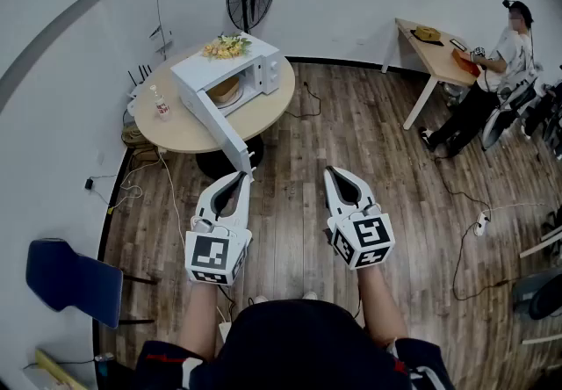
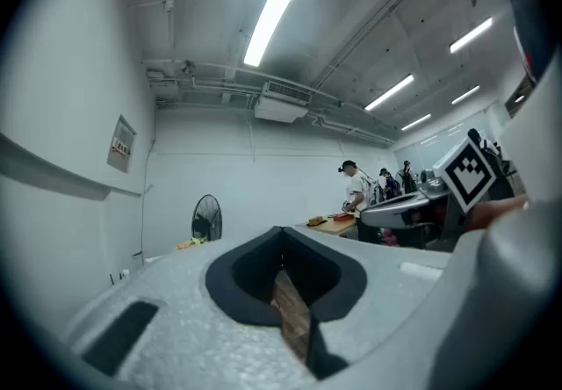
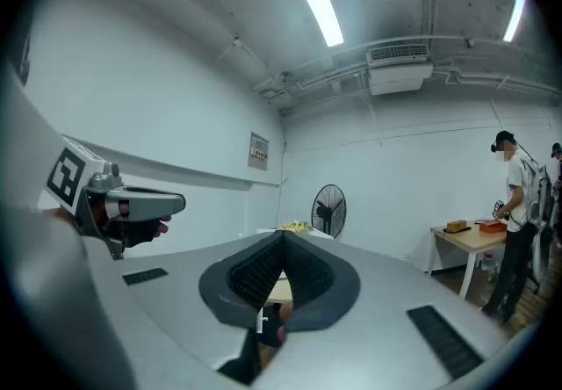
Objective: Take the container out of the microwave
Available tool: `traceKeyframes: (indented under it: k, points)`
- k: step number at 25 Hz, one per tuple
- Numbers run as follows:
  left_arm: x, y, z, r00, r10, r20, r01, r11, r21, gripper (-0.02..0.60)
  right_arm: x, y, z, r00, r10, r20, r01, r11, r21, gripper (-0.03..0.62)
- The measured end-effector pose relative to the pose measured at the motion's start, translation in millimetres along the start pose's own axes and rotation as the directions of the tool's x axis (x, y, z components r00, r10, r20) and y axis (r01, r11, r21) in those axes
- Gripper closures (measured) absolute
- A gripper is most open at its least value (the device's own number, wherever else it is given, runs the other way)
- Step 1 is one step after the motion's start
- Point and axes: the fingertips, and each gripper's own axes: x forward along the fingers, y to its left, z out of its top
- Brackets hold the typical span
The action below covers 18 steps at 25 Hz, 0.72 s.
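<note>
A white microwave [image 1: 263, 72] is seen on a round table [image 1: 167, 129] with its door [image 1: 215, 123] swung fully open. A tan container [image 1: 226, 90] is seen inside the cavity; what it holds cannot be made out. The left gripper [image 1: 243, 174] and the right gripper [image 1: 330, 170] are held side by side over the wooden floor, well apart from the table. They are carried level on forearms stretched forward. Both pairs of jaws are drawn to a point.

In the left gripper view, the jaws are seen pressed together with nothing between them. A standing fan [image 2: 206, 218] is seen far beyond.

In the right gripper view, the jaws are likewise seen pressed together and empty. Yellow flowers [image 3: 297, 227] are seen just past the tips.
</note>
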Motion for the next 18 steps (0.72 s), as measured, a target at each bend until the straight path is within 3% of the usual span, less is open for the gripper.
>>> traceKeyframes:
  k: [10,18]
  points:
    - [12.6,-21.3,-10.9,1.000,-0.004,-0.025,0.004,1.000,-0.008,0.569,0.0,-6.6,-6.6,0.999,0.040,-0.020,-0.040,0.999,-0.012,0.587]
    - [36.1,-48.4,-19.9,0.999,0.014,-0.042,-0.015,0.999,-0.034,0.569,-6.6,-35.6,-21.3,0.996,0.071,-0.054,-0.072,0.997,-0.023,0.586]
